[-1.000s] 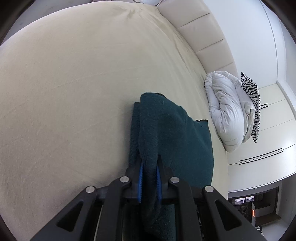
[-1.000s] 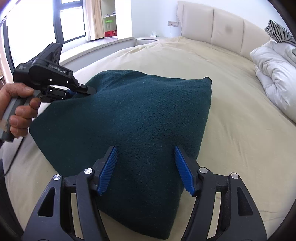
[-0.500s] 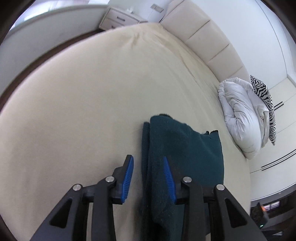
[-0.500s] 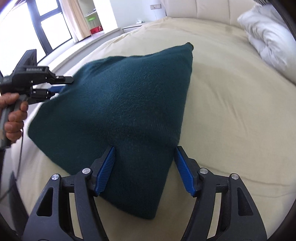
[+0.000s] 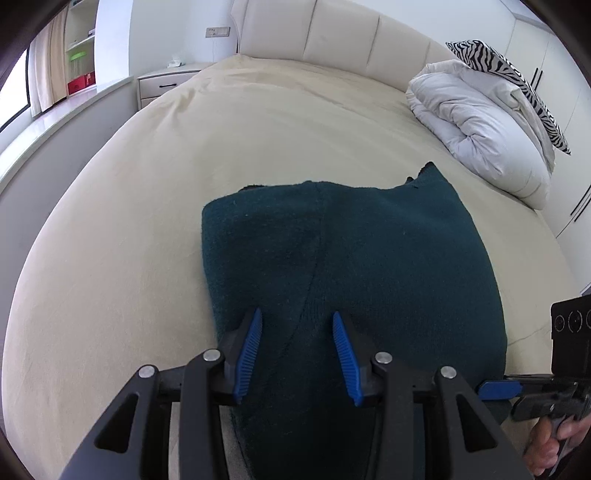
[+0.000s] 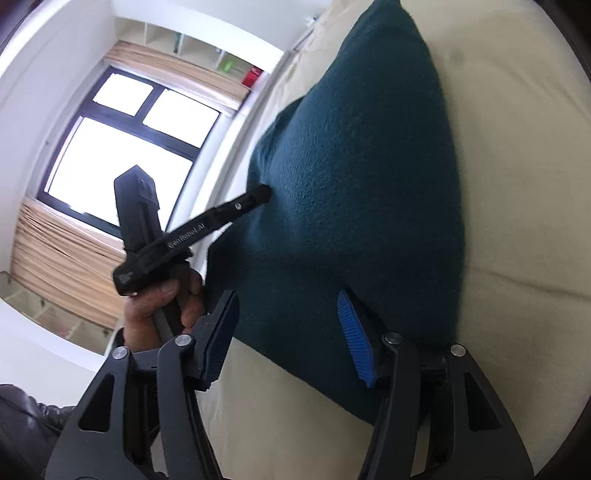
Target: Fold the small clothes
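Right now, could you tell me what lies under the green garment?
The garment lies folded on the cream bedsheet, which shows all around it. Whatever is directly beneath, or between its layers, is covered. Both claws, left and right, are open over it.

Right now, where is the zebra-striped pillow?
In the left wrist view, the zebra pillow sits upper right, on the white duvet, beside the headboard.

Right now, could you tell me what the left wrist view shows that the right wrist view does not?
Only the left wrist view shows the rolled white duvet, the zebra-striped pillow and the padded cream headboard. Only the right wrist view shows the black-framed window. Both show the folded dark teal knit garment on the cream bedsheet, with each open hand-held gripper, left and right, over it.
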`<act>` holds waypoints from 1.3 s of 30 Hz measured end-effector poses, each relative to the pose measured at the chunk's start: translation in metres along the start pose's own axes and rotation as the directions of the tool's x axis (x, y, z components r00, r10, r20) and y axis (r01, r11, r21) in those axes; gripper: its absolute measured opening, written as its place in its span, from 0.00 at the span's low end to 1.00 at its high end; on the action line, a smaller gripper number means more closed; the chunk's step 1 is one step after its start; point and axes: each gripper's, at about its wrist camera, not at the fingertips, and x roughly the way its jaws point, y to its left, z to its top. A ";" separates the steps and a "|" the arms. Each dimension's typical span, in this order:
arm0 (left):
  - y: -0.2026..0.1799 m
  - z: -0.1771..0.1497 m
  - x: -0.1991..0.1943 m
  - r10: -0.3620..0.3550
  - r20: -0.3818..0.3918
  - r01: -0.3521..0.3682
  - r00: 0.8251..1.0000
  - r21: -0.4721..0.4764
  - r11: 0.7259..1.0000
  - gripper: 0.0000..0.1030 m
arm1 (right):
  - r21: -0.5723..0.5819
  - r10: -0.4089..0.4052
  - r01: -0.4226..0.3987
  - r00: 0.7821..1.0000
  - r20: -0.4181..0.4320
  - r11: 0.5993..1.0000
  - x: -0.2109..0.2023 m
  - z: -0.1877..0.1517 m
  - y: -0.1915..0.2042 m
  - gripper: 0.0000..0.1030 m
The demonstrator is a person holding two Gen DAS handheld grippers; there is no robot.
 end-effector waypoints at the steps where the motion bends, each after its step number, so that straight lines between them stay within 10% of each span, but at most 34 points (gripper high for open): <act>1: 0.000 0.000 0.000 0.000 -0.004 0.000 1.000 0.001 1.000 0.43 | 0.032 0.025 -0.025 1.000 0.005 0.999 -0.008 0.000 -0.006 0.49; 8: -0.016 -0.003 0.001 0.056 -0.002 -0.056 0.998 0.038 0.998 0.46 | -0.026 -0.044 0.047 0.995 0.092 0.999 -0.051 0.060 0.023 0.53; 13: -0.015 -0.002 0.003 0.056 -0.013 -0.056 0.998 0.041 0.998 0.47 | -0.026 -0.055 0.056 0.998 0.031 0.998 -0.007 0.129 0.037 0.54; 23: -0.012 -0.001 0.007 0.035 -0.014 -0.034 0.999 0.035 0.999 0.47 | 0.180 -0.149 0.130 0.985 0.093 0.975 0.023 0.194 -0.039 0.51; 27: -0.010 -0.002 0.007 0.031 -0.011 -0.030 0.999 0.037 0.999 0.48 | 0.214 -0.256 0.216 0.949 0.185 0.953 -0.005 0.192 -0.058 0.52; 31: -0.009 -0.002 0.008 0.027 -0.012 -0.026 1.000 0.034 0.999 0.48 | 0.161 -0.160 0.125 0.960 0.229 0.979 -0.031 0.177 -0.036 0.54; 35: -0.007 -0.003 0.007 0.010 -0.012 -0.010 1.000 0.026 1.000 0.48 | 0.005 0.070 -0.071 0.991 0.116 0.997 -0.023 0.140 0.002 0.54; 39: 0.000 -0.004 0.007 -0.029 -0.008 0.029 1.000 0.012 1.000 0.48 | -0.041 0.039 -0.039 0.999 0.004 0.998 0.003 0.100 -0.009 0.52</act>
